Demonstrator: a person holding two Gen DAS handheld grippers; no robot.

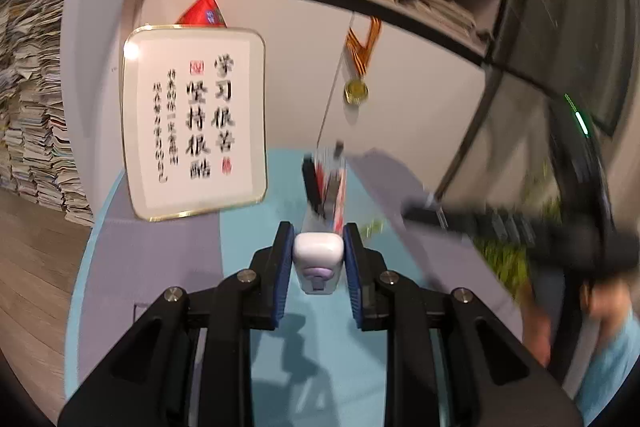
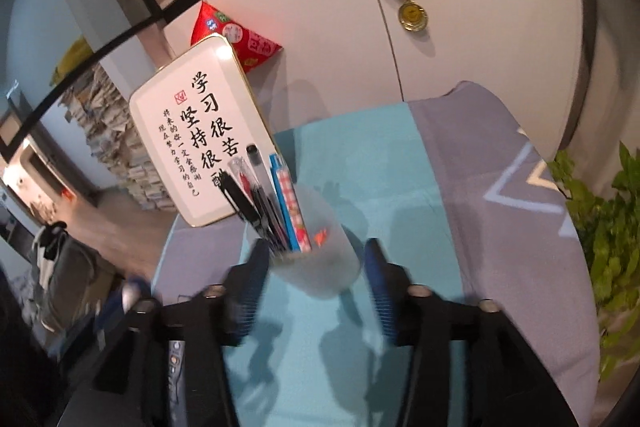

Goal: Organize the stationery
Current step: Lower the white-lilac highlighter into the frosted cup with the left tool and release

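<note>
Left hand-held gripper [image 1: 318, 259] clamps a white correction tape [image 1: 319, 255] above the bench [image 1: 256, 367]. Right hand-held gripper [image 2: 316, 271] stands apart, flanking the frosted pen cup [image 2: 320, 247], pads clear of its sides.

the way ahead is being blocked by the pen cup [image 2: 316, 259] and sign [image 2: 200, 143]; bare cloth [image 2: 372, 167] is being left beside them.

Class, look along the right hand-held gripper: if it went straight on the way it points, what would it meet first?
Most likely the frosted pen cup, which sits just ahead between the open pads of the right hand-held gripper; depth is unclear, so a pad might touch first.
</note>
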